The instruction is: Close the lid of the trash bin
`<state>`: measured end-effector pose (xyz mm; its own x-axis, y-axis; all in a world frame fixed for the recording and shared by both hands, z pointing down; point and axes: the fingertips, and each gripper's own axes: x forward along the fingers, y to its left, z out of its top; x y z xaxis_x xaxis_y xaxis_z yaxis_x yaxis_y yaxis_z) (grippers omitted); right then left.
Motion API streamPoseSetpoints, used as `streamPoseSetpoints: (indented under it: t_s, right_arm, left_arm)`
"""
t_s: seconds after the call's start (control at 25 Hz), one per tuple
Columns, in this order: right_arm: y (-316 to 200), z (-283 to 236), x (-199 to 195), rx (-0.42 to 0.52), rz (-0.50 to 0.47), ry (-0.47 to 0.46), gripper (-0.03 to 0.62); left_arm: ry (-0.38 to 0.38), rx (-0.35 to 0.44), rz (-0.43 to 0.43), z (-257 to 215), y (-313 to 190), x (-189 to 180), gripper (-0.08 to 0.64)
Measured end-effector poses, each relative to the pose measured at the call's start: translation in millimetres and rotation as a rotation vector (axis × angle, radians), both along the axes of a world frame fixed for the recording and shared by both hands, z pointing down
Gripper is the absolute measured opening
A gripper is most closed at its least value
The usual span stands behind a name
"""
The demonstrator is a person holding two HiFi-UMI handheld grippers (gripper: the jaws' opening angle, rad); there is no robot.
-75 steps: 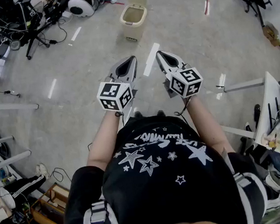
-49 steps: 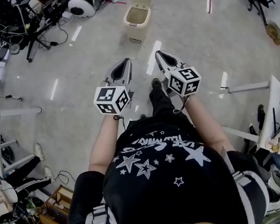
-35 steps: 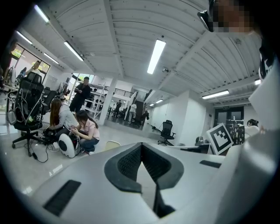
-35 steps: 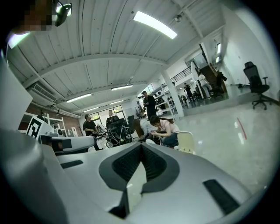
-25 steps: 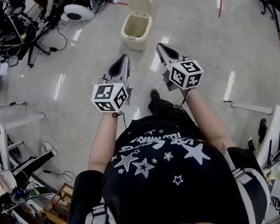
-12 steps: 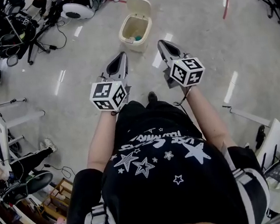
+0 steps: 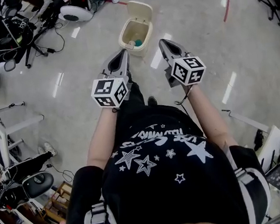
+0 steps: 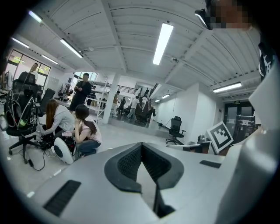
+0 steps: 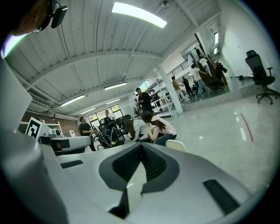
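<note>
A cream trash bin stands on the grey floor ahead of me in the head view. Its lid is tipped up and back, and something green lies inside. My left gripper is held out in the air just near-left of the bin, shut and empty. My right gripper is level with it to the bin's right, also shut with nothing in it. In the left gripper view the left gripper has its jaws touching. In the right gripper view the right gripper looks the same, with the cream lid showing beyond it.
Tripods and cables crowd the floor at the far left beside a round white device. People crouch on the floor beyond the bin. A white desk frame stands at left, a red floor line at far right.
I have walked toward the bin: it has come nearer and now sits just beyond the gripper tips. Both grippers stayed shut and side by side.
</note>
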<state>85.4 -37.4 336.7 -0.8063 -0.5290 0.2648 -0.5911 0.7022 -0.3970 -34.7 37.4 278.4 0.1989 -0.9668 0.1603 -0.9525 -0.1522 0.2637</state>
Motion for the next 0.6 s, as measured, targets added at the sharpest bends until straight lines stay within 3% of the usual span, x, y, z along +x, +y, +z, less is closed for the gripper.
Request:
streamPoseSetpoints:
  t_s: [0.32, 0.6]
  right_arm:
    - [-66, 6, -41, -0.003, 0.034, 0.037, -0.005]
    - [-129, 17, -75, -0.031, 0.123, 0.057, -0.005]
  left_arm:
    - [0.020, -0.004, 0.031, 4, -72, -52, 0.011]
    - [0.032, -0.041, 0.081, 16, -141, -95, 0.011]
